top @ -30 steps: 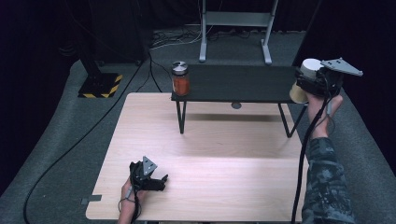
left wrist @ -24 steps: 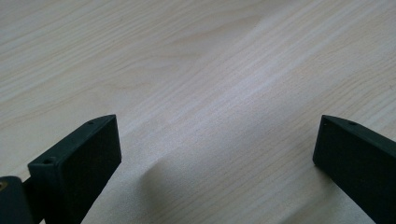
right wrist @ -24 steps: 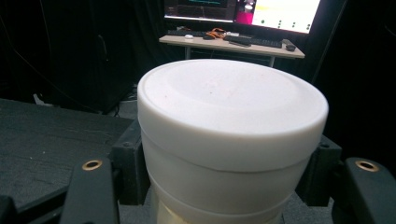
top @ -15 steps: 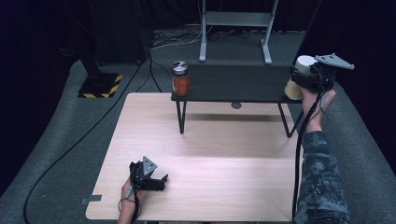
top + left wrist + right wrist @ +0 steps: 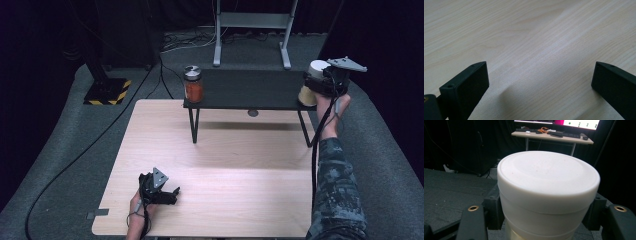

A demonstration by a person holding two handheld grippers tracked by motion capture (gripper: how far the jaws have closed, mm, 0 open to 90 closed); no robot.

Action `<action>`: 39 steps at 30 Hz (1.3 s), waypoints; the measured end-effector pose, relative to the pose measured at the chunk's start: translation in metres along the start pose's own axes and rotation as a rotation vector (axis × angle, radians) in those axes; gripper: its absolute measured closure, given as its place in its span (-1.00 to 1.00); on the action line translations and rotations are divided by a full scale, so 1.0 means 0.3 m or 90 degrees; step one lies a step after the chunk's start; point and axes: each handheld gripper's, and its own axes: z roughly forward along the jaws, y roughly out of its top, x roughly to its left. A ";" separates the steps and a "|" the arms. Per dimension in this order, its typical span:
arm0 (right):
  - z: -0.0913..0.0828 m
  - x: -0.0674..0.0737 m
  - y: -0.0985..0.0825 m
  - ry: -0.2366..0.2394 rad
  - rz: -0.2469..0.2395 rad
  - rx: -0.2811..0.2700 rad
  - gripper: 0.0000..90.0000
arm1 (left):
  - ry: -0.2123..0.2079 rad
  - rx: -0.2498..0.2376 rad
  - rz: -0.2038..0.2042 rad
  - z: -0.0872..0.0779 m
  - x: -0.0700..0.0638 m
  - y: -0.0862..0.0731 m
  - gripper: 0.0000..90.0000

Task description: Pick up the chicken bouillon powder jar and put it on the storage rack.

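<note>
At the near left of the pale wooden table (image 5: pixel 220 150), the left gripper (image 5: pixel 172 192) lies low over the boards in the person's hand, its jaws pointing toward the middle of the table. The left gripper view adds what the high view cannot: the two black jaws stand wide apart with bare wood grain between them and nothing held.

Farther back, a dark low shelf on thin black legs (image 5: pixel 250 90) spans the table's far edge. At its left end stands a glass jar with a metal lid and red-orange contents (image 5: pixel 193 84), upright and well apart from both grippers.

At the shelf's right end, the right gripper (image 5: pixel 320 85) grips a white round plastic container with a smooth lid (image 5: pixel 312 82). From above, the container appears at or just over the shelf's right corner; whether it rests on the shelf cannot be told. The right gripper view shows the jaws pressed on both sides of the container (image 5: pixel 547 192) below its lid, and behind it a desk with a lit monitor (image 5: pixel 554 130).
</note>
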 end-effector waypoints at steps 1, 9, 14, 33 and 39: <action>0.002 0.000 -0.003 0.000 0.001 0.001 -0.26 | 0.000 0.000 0.001 0.000 0.000 0.000 -0.99; -0.007 -0.005 -0.041 0.002 0.010 -0.021 -0.26 | 0.000 0.000 0.002 0.000 0.000 0.000 -0.99; -0.004 -0.004 -0.054 0.002 0.012 -0.029 -0.26 | 0.000 0.000 0.003 0.000 0.000 0.000 -0.99; -0.085 -0.025 0.014 0.036 0.042 0.092 -1.00 | -0.007 0.001 0.004 0.002 0.009 0.002 -0.98; -0.230 -0.009 -0.098 0.069 0.020 0.109 -1.00 | -0.006 0.000 0.005 0.002 0.008 0.002 -0.98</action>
